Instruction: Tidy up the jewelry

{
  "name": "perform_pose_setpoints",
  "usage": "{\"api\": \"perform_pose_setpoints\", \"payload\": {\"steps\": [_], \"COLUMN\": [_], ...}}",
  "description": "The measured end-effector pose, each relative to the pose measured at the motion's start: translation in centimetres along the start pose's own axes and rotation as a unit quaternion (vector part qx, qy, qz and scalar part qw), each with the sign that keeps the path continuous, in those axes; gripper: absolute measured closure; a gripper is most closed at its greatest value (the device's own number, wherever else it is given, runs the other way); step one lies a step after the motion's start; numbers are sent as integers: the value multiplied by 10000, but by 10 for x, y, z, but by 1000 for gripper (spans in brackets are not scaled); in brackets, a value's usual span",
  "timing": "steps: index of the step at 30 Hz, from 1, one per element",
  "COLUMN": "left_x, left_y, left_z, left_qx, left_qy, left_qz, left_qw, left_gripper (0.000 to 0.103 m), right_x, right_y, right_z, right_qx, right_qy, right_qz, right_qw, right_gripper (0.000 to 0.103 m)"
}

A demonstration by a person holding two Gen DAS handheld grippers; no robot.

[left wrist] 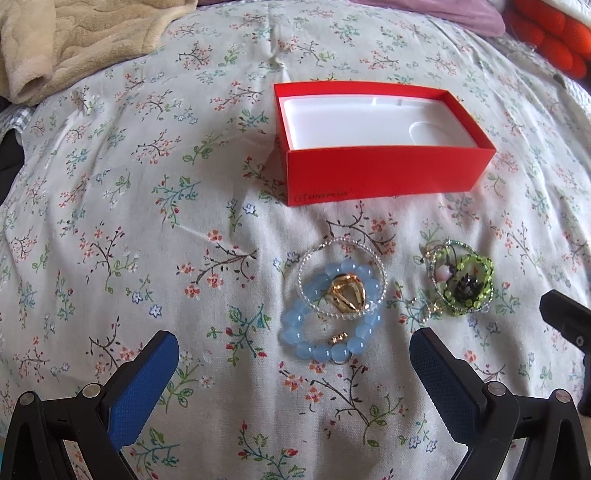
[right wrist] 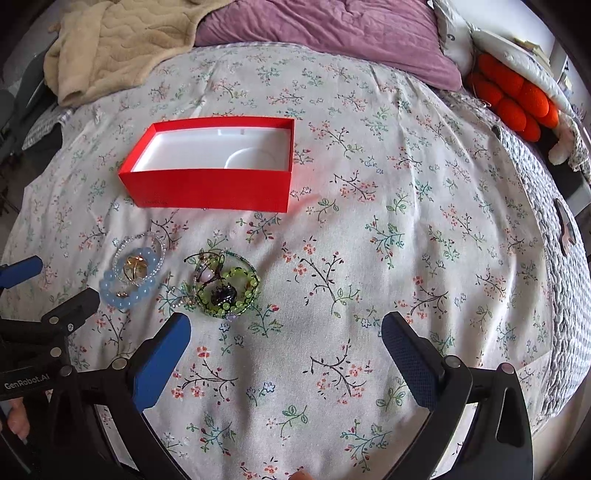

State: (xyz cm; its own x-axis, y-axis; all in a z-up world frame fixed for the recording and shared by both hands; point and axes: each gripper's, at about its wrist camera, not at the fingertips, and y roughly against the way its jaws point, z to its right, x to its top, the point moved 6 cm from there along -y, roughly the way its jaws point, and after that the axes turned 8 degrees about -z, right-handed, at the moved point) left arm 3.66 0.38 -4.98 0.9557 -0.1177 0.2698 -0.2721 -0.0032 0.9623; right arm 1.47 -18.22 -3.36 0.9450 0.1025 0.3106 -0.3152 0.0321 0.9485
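An open red box [left wrist: 388,173] with a white empty insert stands on the floral bedspread; it also shows in the right wrist view [right wrist: 210,188]. In front of it lie a blue bead bracelet [left wrist: 295,336] with a clear bead ring and a gold piece [left wrist: 349,295] on it, and a green bead bracelet pile [left wrist: 461,282]. Both piles show in the right wrist view, the blue bracelet [right wrist: 127,295] and the green pile [right wrist: 225,288]. My left gripper [left wrist: 295,358] is open, just short of the blue bracelet. My right gripper [right wrist: 286,336] is open and empty, right of the green pile.
A beige blanket [right wrist: 122,40] and a purple pillow [right wrist: 332,33] lie at the back of the bed. Orange cushions [right wrist: 513,99] sit at the back right. The bed's edge runs down the right side.
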Motion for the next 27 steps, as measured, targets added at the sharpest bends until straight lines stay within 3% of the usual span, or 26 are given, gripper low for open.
{"api": "perform_pose_setpoints", "payload": {"steps": [4, 7, 12, 15, 19, 27], "left_x": [13, 21, 26, 23, 13, 6], "left_y": [1, -5, -14, -24, -37, -57], "left_z": [-5, -5, 8, 11, 13, 15], "left_qx": [-241, -707, -1459, -1306, -1455, -1257], "left_qy": [-107, -198, -797, -1273, -1632, -1936], "left_qz": [149, 46, 318, 481, 573, 634], "left_qw": [9995, 9973, 9856, 9820, 9741, 9709], "left_gripper": [1, 1, 1, 1, 1, 4], "right_x": [10, 17, 27, 26, 15, -7], "right_y": [0, -2, -4, -8, -19, -61], "right_z": [5, 5, -7, -19, -29, -34], "right_qx": [156, 410, 1077, 1264, 1076, 871], "right_qy": [-6, 16, 334, 784, 1422, 1813], "right_qz": [-24, -71, 122, 273, 436, 63], "right_qw": [9999, 9991, 9936, 9885, 9830, 9795], "right_gripper": [0, 0, 0, 0, 0, 1]}}
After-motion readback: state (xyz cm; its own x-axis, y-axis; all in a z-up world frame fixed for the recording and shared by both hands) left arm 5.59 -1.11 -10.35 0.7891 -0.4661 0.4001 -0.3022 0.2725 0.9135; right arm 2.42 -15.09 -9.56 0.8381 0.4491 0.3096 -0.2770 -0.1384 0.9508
